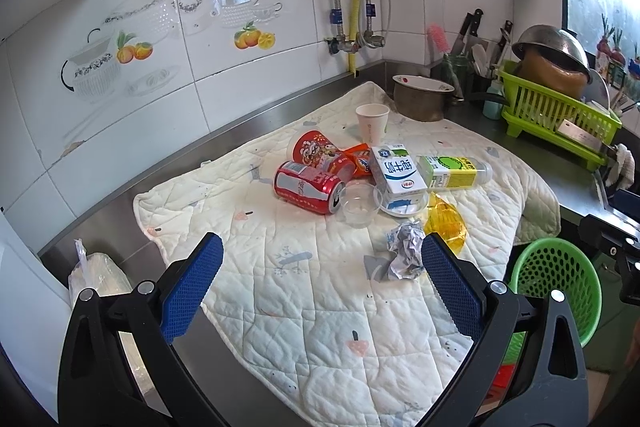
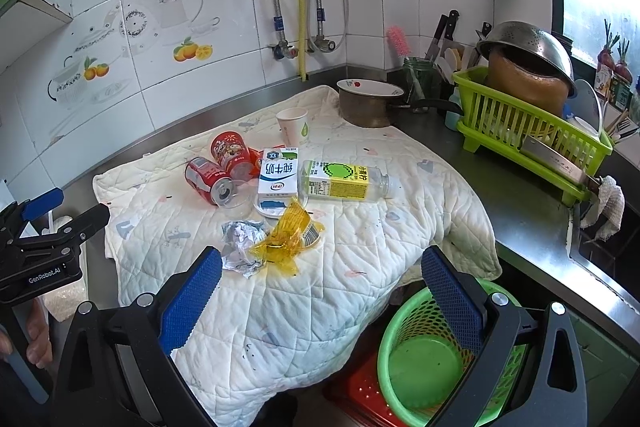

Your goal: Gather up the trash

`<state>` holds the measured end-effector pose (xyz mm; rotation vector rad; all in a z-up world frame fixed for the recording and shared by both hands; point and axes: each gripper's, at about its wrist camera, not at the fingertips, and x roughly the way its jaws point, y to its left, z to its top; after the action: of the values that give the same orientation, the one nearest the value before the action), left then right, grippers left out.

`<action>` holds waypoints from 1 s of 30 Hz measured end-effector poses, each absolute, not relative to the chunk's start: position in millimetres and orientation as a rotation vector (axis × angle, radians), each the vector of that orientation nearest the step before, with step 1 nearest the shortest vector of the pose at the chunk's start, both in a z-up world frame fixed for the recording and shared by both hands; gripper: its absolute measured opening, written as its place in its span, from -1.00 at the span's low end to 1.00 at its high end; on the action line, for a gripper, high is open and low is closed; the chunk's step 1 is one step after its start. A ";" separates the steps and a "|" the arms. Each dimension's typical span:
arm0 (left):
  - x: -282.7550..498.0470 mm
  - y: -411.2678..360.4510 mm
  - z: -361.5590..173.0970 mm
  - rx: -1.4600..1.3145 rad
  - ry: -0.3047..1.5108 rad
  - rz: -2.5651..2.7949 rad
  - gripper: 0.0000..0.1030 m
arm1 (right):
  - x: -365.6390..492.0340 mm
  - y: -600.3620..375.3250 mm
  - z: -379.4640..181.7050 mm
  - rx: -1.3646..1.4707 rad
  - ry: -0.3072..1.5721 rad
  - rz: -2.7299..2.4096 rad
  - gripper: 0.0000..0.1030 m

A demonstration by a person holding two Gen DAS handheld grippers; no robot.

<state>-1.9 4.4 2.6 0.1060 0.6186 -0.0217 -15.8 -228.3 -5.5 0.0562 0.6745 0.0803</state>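
Your left gripper (image 1: 322, 259) and right gripper (image 2: 322, 269) both hover at the near edge of the quilted mat (image 1: 304, 307), fingers spread wide apart with nothing between them. Just past your left gripper's right finger lies the crumpled paper ball (image 1: 404, 253), touching the yellow wrapper (image 2: 286, 237) beside it.

By the look of it, you have barely begun: the green basket (image 2: 424, 355), standing off the mat's near right corner below the counter edge, shows a bare bottom, so all the trash seems left to collect.

Farther in, the pile sits mid-mat: the cola can (image 1: 308, 187) on its side, the red snack cup (image 1: 316, 151) behind it, an orange packet (image 1: 360, 155), the milk carton (image 1: 396, 169), the clear plastic cup (image 1: 358, 205) looking empty, and the juice bottle (image 2: 344, 181) lying flat to the right. At the far side, the paper cup (image 1: 372, 121) stands upright; you cannot see into it.
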 end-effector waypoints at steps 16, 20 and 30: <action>-2.9 9.7 2.5 0.102 0.612 -0.006 0.90 | -13.9 -219.2 -8.6 0.053 0.670 0.092 0.88; -1.8 11.2 2.9 0.100 0.613 -0.001 0.90 | -12.7 -217.4 -8.8 0.054 0.669 0.095 0.88; 0.5 14.2 3.3 0.098 0.614 0.003 0.90 | -10.1 -212.8 -9.8 0.056 0.671 0.096 0.88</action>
<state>0.5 14.2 3.3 0.0981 0.6141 0.0031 -10.1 -212.8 -9.8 0.0556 0.6714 0.0956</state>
